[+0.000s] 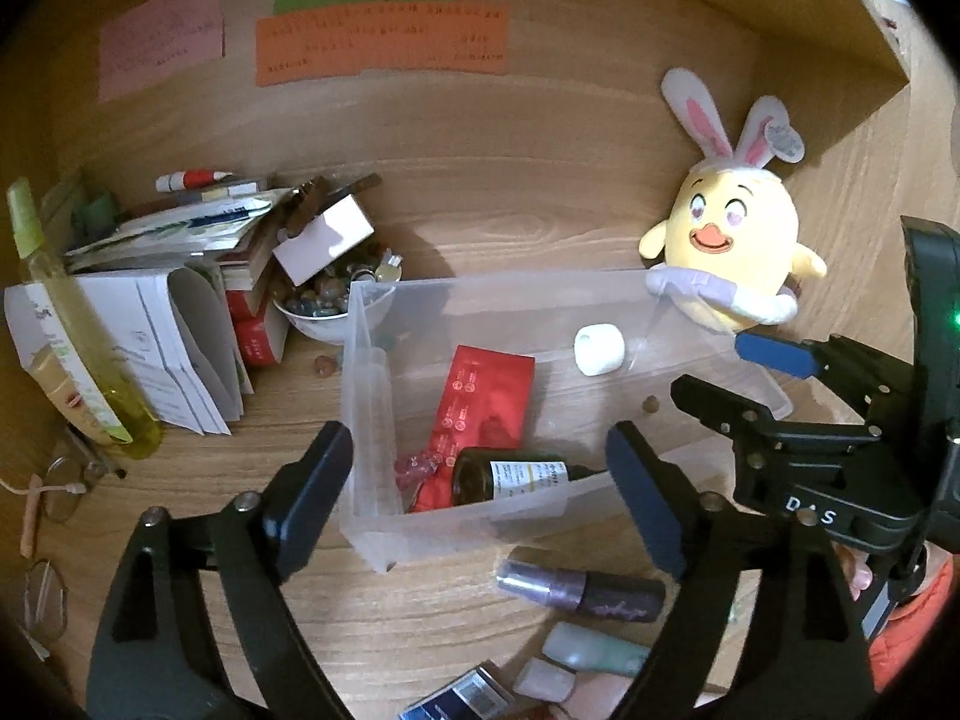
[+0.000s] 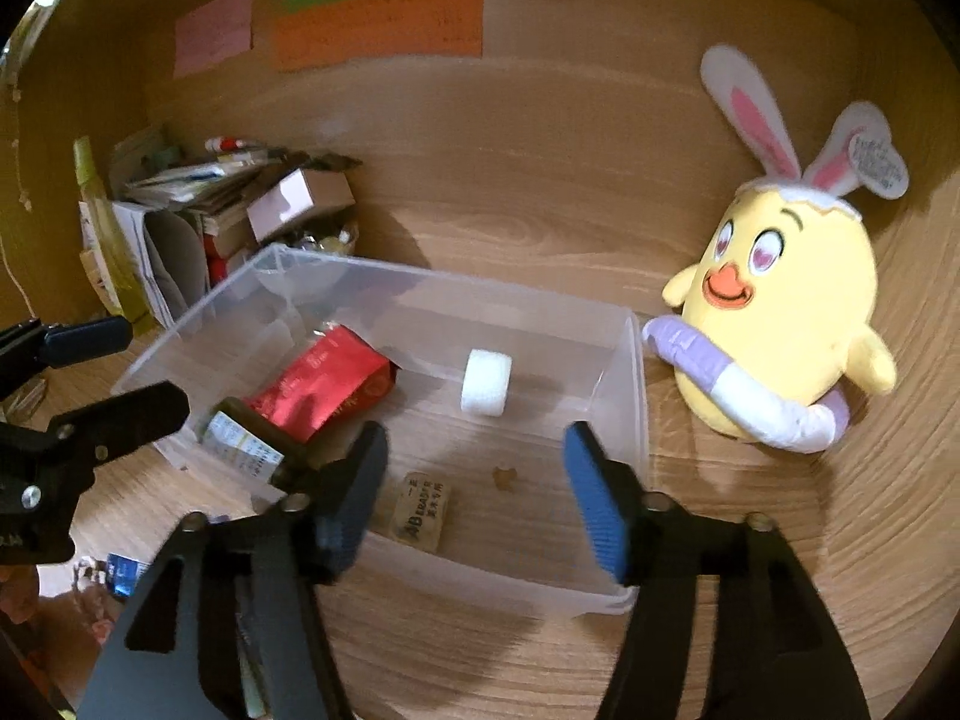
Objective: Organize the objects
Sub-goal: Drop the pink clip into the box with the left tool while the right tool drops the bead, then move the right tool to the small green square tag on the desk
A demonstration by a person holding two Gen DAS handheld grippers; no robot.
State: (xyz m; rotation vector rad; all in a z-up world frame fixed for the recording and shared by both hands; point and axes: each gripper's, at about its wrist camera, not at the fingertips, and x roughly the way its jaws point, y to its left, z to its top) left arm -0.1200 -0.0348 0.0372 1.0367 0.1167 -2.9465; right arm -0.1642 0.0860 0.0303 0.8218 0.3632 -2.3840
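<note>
1. Left tool [image 1: 480, 474] gapes wide, empty, over the clear plastic bin [image 1: 372, 420].
2. Right tool [image 2: 474, 480] spread wide, empty.
3. Red packet [image 2: 324, 384], brown bottle [image 1: 510, 474] and white foam roll [image 2: 486, 381] lie inside the bin on the counter [image 1: 480, 198].

The bin [image 2: 624, 372] holds a packet [image 2: 324, 384], bottle [image 2: 246, 444] and roll [image 2: 486, 382]; the plush [image 2: 786, 324] sits right of it.

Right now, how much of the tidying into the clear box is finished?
Done: the clear box already holds a red packet, a dark bottle and a white roll. In hand: nothing; both jaws are open. Left: a purple tube and a pale green tube lie outside.
</note>
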